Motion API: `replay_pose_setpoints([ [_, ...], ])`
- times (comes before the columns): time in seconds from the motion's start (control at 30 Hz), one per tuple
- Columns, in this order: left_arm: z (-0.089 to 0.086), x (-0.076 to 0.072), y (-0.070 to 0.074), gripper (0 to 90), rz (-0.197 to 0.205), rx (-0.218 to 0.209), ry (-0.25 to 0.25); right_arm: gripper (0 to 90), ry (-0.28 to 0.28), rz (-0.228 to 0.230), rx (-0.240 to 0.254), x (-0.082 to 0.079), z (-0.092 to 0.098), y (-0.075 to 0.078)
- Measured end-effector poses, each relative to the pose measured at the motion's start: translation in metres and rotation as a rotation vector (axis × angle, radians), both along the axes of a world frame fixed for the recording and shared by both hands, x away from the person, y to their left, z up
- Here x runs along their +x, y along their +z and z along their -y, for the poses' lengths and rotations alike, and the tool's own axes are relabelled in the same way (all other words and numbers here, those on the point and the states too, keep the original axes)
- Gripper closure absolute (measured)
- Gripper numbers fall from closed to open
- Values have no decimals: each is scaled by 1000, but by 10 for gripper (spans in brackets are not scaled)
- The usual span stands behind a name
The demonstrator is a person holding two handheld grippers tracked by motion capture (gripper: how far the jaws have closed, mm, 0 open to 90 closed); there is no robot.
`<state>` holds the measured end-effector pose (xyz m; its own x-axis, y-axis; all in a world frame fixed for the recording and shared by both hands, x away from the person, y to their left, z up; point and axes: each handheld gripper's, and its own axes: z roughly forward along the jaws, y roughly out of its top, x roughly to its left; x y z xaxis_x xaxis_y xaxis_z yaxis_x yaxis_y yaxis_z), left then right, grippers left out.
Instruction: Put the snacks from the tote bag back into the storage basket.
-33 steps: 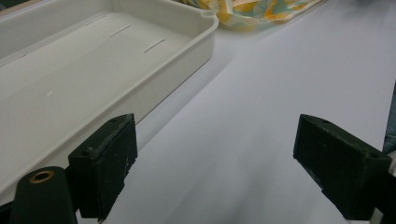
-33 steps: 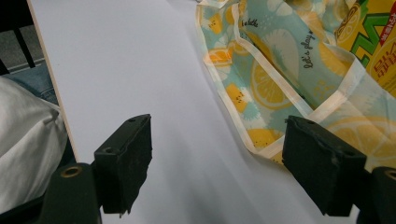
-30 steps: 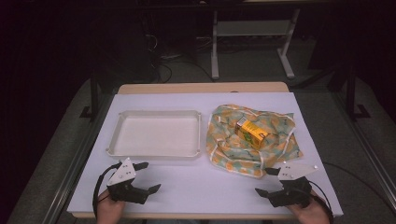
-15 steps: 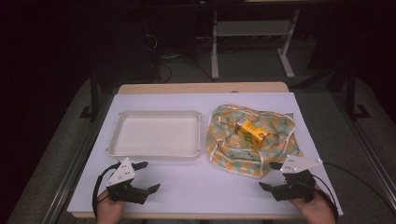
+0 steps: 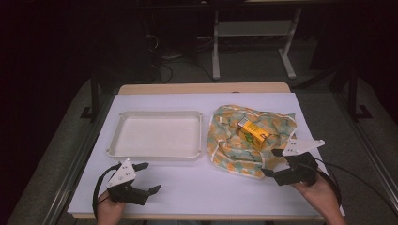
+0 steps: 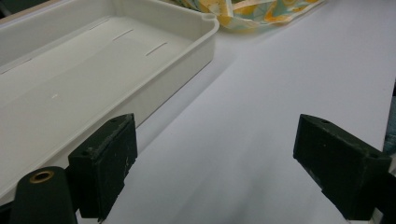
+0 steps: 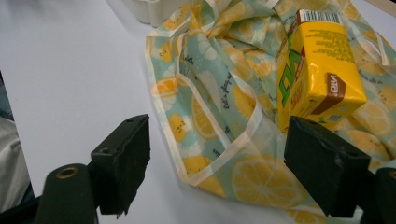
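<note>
While the left gripper (image 5: pixel 148 177) rests at the near left of the white table (image 5: pixel 197 187), its jaws stand apart with nothing between them; in the left gripper view they frame bare table, with the white tray (image 6: pixel 116 60) just to their left. The right gripper (image 5: pixel 271 162) sits at the near right, over the near edge of the lemon-print cloth (image 5: pixel 234 150), held in a hand (image 5: pixel 321 192) that enters from the near edge. Its jaws have just been opening and stand wide; in the right gripper view the cloth's pale hem (image 7: pixel 224 149) lies on the table between them, but the pads do not press on it, so nothing is grasped. The cloth lies crumpled on the right half of the table, just right of the tray, its near left corner close to the tray's near right corner. A yellow juice carton (image 5: pixel 252 133) lies on its side on top of the cloth, near its middle; in the right gripper view the carton (image 7: pixel 317 70) sits just beyond the right-hand jaw, whether touching it I cannot tell. The tray is empty and sits left of centre.
</note>
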<state>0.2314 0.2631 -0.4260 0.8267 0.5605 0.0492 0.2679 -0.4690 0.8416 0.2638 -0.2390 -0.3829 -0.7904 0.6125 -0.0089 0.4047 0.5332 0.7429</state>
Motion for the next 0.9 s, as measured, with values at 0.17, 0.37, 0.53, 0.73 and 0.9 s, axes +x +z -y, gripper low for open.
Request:
replay_pose_setpoints([
  [0.17,0,0,-1,133,-2,6,5,214,8,-17,-10,11,-4,7],
  [0.37,-2,0,0,133,1,2,8,195,20,-33,-34,24,-9,13],
  [0.53,-2,0,0,133,2,1,10,187,25,-40,-34,31,-11,15],
  [0.73,-1,0,0,133,2,-5,10,183,27,-45,-45,37,-15,19],
  [0.9,-1,0,0,133,8,-1,8,183,29,-45,-52,42,-15,22],
])
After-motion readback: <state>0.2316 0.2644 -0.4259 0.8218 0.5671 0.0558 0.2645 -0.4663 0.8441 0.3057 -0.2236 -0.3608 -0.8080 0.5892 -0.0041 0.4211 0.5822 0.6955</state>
